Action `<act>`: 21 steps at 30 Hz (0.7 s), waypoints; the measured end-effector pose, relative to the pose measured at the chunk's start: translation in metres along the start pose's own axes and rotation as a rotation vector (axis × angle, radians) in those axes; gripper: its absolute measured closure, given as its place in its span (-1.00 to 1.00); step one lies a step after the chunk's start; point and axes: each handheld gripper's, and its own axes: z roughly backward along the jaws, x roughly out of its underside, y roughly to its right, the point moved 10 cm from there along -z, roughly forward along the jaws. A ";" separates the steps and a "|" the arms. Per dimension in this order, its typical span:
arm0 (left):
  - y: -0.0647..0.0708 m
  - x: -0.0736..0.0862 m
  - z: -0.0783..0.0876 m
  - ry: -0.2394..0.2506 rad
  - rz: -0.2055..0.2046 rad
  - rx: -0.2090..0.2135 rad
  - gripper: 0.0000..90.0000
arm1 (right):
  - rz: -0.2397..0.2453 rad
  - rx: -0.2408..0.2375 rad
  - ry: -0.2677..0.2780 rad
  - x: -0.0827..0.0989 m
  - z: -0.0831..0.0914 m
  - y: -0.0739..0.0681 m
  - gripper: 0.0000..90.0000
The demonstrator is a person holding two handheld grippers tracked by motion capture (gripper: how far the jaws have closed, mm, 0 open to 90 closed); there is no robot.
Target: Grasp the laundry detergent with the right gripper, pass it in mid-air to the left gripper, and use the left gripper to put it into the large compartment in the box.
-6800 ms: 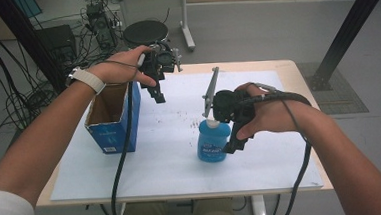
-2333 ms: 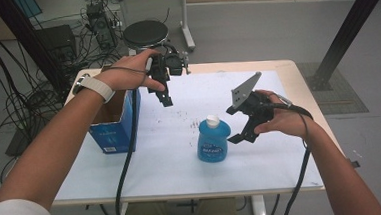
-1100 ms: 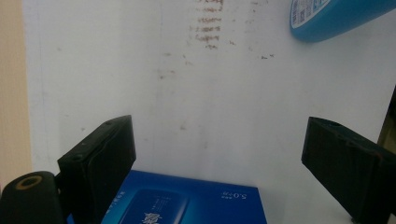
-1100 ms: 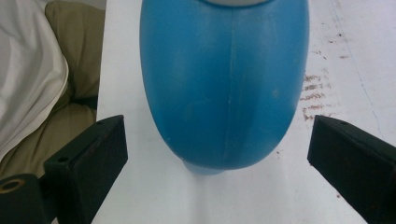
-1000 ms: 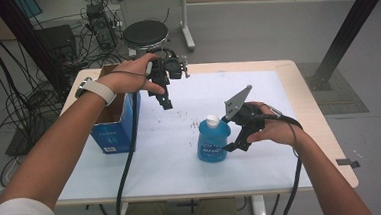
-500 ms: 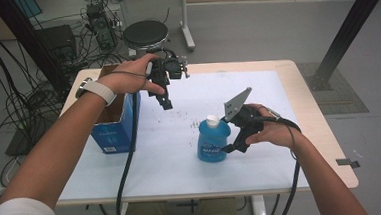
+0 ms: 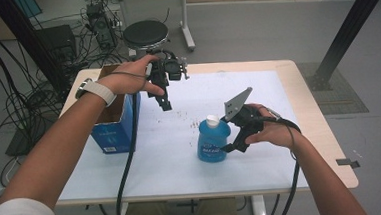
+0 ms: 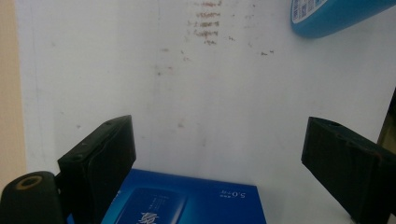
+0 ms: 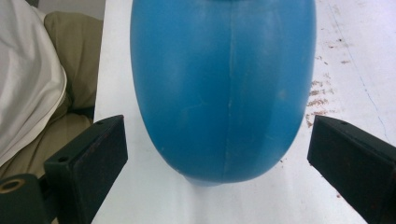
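A blue bottle [image 7: 213,141] with a white cap was seen standing upright on the white sheet [image 7: 181,153] that covered the table [image 7: 326,144], a little right of the middle and toward the person's side. In the right gripper view its rounded blue body [image 9: 224,88] was found between the two black jaws, which were spread wide on either side of it with a gap left on each side, so that nothing was gripped. In the high view the right gripper [image 7: 233,137] was held just beside the bottle, at its right. The left gripper [image 7: 164,96] was held well apart from the bottle, above the far left part of the sheet, its jaws likewise spread wide with nothing between them. Beneath it a blue cardboard box [image 7: 114,129] was set at the table's left edge, its printed face also caught in the left gripper view [image 8: 187,205].
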 end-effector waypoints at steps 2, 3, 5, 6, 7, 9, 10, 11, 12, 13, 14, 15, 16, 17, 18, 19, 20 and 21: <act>0.000 0.001 0.000 -0.002 0.004 0.000 -0.77 | -0.002 0.000 -0.001 0.000 0.000 0.000 -0.89; 0.000 0.001 0.000 -0.002 0.004 0.000 -0.77 | -0.005 0.002 0.000 0.000 0.000 0.001 -0.89; 0.000 0.001 0.000 0.002 0.005 0.000 -0.77 | -0.005 0.001 0.003 0.000 0.000 0.001 -0.89; 0.000 0.001 0.000 0.001 0.007 0.000 -0.77 | -0.005 0.001 0.002 0.000 0.000 0.001 -0.89; 0.000 0.001 -0.001 0.001 0.007 0.002 -0.77 | -0.005 0.000 0.002 0.000 0.000 0.001 -0.89; 0.000 0.001 -0.001 -0.001 0.006 0.001 -0.77 | -0.006 0.001 0.003 0.000 0.000 0.001 -0.89; 0.000 0.001 -0.001 -0.001 0.006 0.001 -0.77 | -0.006 0.001 0.003 0.000 0.000 0.001 -0.89; 0.000 0.001 0.000 0.000 0.005 0.001 -0.77 | -0.007 0.001 0.005 0.000 0.000 0.001 -0.89; 0.000 0.001 0.000 -0.001 0.004 0.001 -0.77 | -0.009 0.000 0.005 0.001 0.000 0.001 -0.89; 0.000 0.001 0.000 -0.002 0.004 0.001 -0.77 | -0.008 0.003 0.007 0.001 0.000 0.001 -0.89; 0.000 0.000 0.000 0.001 0.004 0.001 -0.77 | -0.012 0.002 0.007 0.001 0.000 0.001 -0.89; 0.000 0.000 0.000 0.001 0.004 0.001 -0.77 | -0.012 0.002 0.007 0.001 0.000 0.001 -0.89; 0.000 0.001 0.000 0.000 0.004 0.001 -0.77 | -0.011 0.002 0.007 0.001 0.001 0.001 -0.89; 0.000 0.001 0.000 -0.001 0.006 0.001 -0.77 | -0.011 0.002 0.007 0.001 0.001 0.001 -0.89; 0.000 0.001 0.000 -0.001 0.007 0.001 -0.77 | -0.011 0.002 0.009 0.001 0.001 0.001 -0.88; 0.000 0.001 0.000 0.000 0.005 0.001 -0.77 | -0.013 0.001 0.008 0.001 0.001 0.000 -0.88; 0.000 0.001 0.000 0.001 0.004 0.001 -0.77 | -0.013 0.001 0.007 0.001 0.001 0.000 -0.88; 0.000 0.001 0.000 0.001 0.004 0.001 -0.77 | -0.013 0.001 0.007 0.001 0.001 0.000 -0.88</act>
